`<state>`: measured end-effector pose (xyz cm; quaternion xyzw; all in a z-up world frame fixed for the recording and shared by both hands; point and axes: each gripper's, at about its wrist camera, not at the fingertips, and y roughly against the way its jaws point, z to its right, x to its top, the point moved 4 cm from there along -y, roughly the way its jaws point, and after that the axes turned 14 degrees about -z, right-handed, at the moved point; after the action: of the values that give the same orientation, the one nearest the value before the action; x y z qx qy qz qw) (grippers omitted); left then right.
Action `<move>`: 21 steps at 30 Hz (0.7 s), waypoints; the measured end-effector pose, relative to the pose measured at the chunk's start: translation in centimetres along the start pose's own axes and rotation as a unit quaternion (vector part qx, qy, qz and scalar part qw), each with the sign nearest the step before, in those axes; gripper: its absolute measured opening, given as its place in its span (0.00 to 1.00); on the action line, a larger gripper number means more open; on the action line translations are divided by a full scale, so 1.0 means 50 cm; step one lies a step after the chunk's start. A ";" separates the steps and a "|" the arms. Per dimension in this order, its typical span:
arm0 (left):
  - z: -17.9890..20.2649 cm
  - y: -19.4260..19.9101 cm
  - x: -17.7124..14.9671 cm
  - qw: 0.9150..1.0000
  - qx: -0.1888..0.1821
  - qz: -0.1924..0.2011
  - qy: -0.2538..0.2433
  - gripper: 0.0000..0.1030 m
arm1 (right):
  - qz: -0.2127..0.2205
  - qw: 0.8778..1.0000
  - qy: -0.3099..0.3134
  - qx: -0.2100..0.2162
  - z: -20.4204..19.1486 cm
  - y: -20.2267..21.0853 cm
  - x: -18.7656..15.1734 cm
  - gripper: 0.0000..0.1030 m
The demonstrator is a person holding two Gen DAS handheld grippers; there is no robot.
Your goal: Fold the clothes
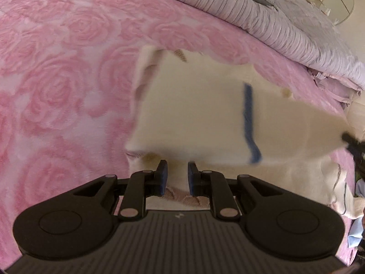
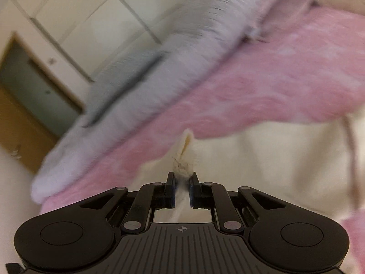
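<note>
A cream garment (image 1: 200,114) with a blue stripe (image 1: 249,123) lies on the pink rose-patterned blanket (image 1: 63,86); part of it is lifted and blurred. My left gripper (image 1: 177,173) hovers over the garment's near edge with its jaws a little apart and nothing clearly between them. My right gripper (image 2: 182,178) is shut on a bunched cream fold of the garment (image 2: 184,157), and cream cloth (image 2: 273,164) spreads to its right. The right gripper's tip also shows at the right edge of the left wrist view (image 1: 351,140).
A lilac ribbed duvet (image 1: 262,16) is heaped along the far side of the bed, also in the right wrist view (image 2: 159,80). White wardrobe doors (image 2: 79,11) and a doorway (image 2: 29,86) stand beyond. Light blue cloth (image 1: 355,235) lies at the right edge.
</note>
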<state>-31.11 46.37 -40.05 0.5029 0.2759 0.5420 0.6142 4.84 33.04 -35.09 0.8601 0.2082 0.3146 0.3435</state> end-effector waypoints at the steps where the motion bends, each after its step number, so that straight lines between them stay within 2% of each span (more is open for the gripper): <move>1: 0.004 -0.009 0.001 1.000 0.004 -0.004 -0.006 0.13 | -0.009 1.000 -0.015 -0.024 0.023 -0.009 0.000 0.10; 4: 0.014 -0.030 0.000 0.999 0.023 -0.012 -0.023 0.12 | -0.021 0.996 -0.040 -0.080 0.089 -0.020 -0.007 0.10; 6: 0.014 -0.034 -0.004 0.999 0.025 -0.011 -0.028 0.13 | -0.019 0.995 -0.051 -0.083 0.122 -0.013 -0.010 0.10; 10: 0.012 -0.031 -0.010 0.999 0.038 -0.015 -0.033 0.13 | -0.012 0.996 -0.033 -0.082 0.120 -0.006 -0.004 0.10; 14: 0.026 -0.011 -0.018 0.997 0.059 -0.019 -0.047 0.13 | -0.054 0.991 -0.039 -0.118 0.142 -0.026 -0.012 0.12; 16: 0.040 0.011 -0.020 0.996 0.065 -0.017 -0.062 0.13 | -0.076 0.988 -0.074 -0.117 0.164 -0.023 -0.018 0.16; 18: 0.056 0.036 -0.022 0.995 0.061 -0.003 -0.075 0.13 | -0.057 0.990 -0.087 -0.099 0.170 0.002 -0.016 0.21; 21: 0.080 0.050 -0.018 0.994 0.065 0.023 -0.088 0.13 | -0.036 0.990 -0.073 -0.119 0.180 0.033 -0.013 0.28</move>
<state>-28.78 44.02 -36.56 0.5936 0.2440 0.4906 0.5895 10.77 27.44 -39.25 0.8257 0.1743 0.2613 0.4687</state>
